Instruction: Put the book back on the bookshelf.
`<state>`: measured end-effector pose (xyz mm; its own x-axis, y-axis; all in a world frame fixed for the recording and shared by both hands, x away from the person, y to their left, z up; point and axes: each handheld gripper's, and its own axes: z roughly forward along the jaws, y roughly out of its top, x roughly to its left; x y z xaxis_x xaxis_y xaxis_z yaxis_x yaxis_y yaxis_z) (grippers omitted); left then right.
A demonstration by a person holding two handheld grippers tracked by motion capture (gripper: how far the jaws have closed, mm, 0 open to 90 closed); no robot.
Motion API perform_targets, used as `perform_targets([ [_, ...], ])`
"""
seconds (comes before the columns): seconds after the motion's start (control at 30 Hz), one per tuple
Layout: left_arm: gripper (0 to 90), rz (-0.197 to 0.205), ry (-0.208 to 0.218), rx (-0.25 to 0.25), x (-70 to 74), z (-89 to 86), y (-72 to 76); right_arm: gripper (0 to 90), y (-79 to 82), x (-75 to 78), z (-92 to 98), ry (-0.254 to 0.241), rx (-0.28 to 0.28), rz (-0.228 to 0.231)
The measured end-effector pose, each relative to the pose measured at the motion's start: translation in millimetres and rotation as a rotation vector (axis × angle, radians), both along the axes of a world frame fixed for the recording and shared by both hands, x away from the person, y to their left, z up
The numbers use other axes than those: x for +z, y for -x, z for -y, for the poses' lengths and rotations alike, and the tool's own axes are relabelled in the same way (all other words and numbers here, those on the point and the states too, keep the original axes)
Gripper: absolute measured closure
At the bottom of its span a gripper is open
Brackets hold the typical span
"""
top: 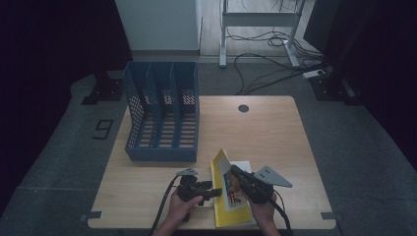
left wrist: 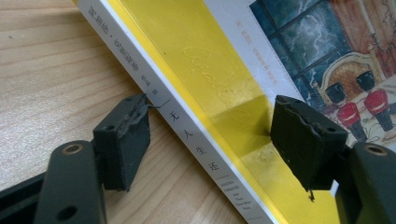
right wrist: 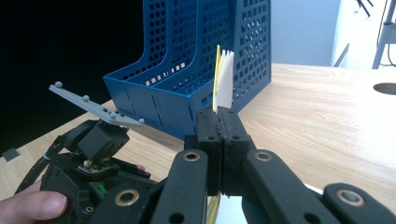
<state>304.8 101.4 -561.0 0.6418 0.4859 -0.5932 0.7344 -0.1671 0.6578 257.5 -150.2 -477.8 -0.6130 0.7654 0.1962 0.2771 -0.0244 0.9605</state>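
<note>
While clamped in the right claw (right wrist: pixel 219 126), yellow book (left wrist: pixel 210 79) between wide left claw (left wrist: pixel 210 140) pads.

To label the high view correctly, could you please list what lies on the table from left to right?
Blue file rack → left gripper → yellow book → right gripper, clamped on the book's cover.

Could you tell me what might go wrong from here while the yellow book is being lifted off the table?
1. The right tool pinches only the front cover of the yellow book, so the pages fan loose; the cover could crease or tear.
2. The left tool stands open astride the spine without pressing it; if the cover slips, the book could drop back onto the table.
3. The blue file rack stands close behind; a swing could knock it.
</note>
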Motion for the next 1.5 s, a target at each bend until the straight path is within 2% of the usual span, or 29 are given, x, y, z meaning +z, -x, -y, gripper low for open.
perform_targets([
  [0.1,28.2,-0.023,0.03,-0.014,-1.7,0.5,-0.5,88.3,0.5,1.3,0.5,-0.003,0.007,0.006],
  [0.3,27.9,-0.027,0.037,-0.015,-2.2,1.0,-0.4,88.2,-1.1,1.1,2.7,-0.015,0.015,-0.002],
  [0.4,28.5,-0.028,0.037,-0.01,-2.2,1.3,-0.3,88.1,-5.9,-1.7,9.3,-0.036,-0.005,-0.042],
  [0.47,29.0,-0.029,0.036,-0.006,-2.2,1.4,-0.3,88.1,-8.9,-3.2,13.4,-0.032,-0.015,-0.063],
  [0.63,29.9,-0.028,0.036,-0.001,-2.4,1.5,-0.3,87.8,-14.9,-7.0,19.9,0.013,-0.033,-0.115],
  [0.67,30.1,-0.029,0.037,0.001,-2.5,1.4,-0.3,87.7,-16.8,-8.3,20.9,0.037,-0.039,-0.134],
  [0.9,31.5,-0.035,0.042,0.011,-2.8,1.2,-0.3,86.9,-25.6,-18.0,26.9,0.092,-0.05,-0.216],
  [1.27,32.8,-0.035,0.04,0.013,-2.9,0.9,-0.5,83.3,-33.1,-29.1,35.0,0.147,-0.075,-0.27],
  [1.33,32.9,-0.035,0.04,0.014,-2.9,1.0,-0.5,81.6,-34.5,-31.5,35.9,0.184,-0.083,-0.279],
  [1.4,32.9,-0.035,0.04,0.014,-2.9,0.9,-0.5,80.7,-35.3,-33.4,36.8,0.189,-0.084,-0.288],
  [1.5,32.9,-0.036,0.04,0.014,-2.9,0.9,-0.6,77.6,-36.8,-36.4,37.0,0.222,-0.098,-0.299],
])
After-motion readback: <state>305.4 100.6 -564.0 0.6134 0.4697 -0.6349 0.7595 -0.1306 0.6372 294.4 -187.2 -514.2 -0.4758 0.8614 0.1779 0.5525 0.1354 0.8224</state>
